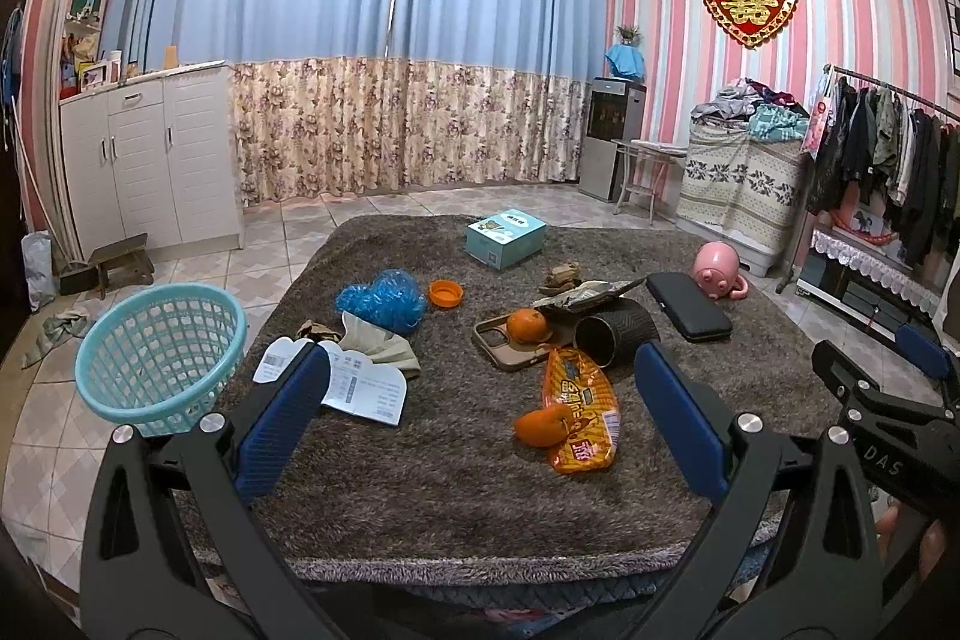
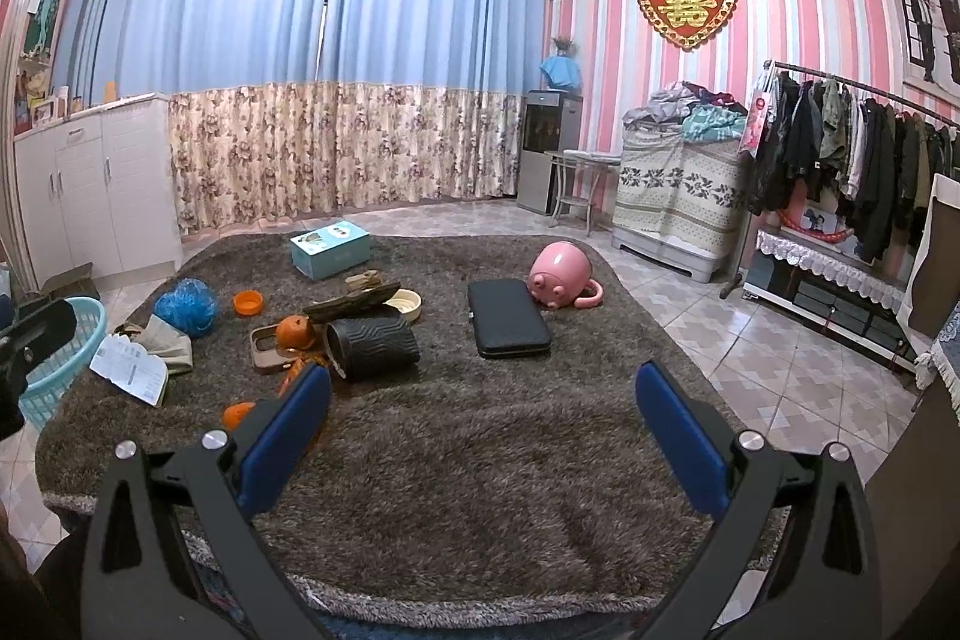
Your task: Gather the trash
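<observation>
No trash is yet collected. Both hand-held grippers, left and right, are held wide and empty; the orange wrapper should be grasped next for the basket.

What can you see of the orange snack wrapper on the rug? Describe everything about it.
The orange snack wrapper is a glossy, crinkled foil-like bag with printed lettering, lying flat on the shaggy brown rug. An orange peel piece rests on its left edge. Its far end reaches toward the black ribbed cup lying on its side. Neither gripper touches it.
</observation>
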Available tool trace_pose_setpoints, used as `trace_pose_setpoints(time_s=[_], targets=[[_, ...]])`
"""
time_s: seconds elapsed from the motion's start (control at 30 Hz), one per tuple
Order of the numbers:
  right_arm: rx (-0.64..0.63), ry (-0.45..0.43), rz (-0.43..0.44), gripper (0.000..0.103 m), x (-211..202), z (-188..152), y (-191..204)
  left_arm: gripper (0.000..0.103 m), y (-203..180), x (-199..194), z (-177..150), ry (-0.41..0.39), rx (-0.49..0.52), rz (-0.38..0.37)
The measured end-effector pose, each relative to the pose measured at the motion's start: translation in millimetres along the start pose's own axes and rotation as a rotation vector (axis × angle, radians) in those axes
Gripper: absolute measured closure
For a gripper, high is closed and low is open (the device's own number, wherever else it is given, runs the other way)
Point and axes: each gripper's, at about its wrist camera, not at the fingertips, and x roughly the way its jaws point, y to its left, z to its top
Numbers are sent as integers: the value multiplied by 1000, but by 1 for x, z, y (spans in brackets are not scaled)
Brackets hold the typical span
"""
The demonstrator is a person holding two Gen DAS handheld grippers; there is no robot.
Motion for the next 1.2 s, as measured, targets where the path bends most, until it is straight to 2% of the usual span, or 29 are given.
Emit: trace_pose_setpoints(time_s=[1.2], targets=[[5,7,-10,4,-1,-1,-4,5,1,1,-2,-1,-6,-4]])
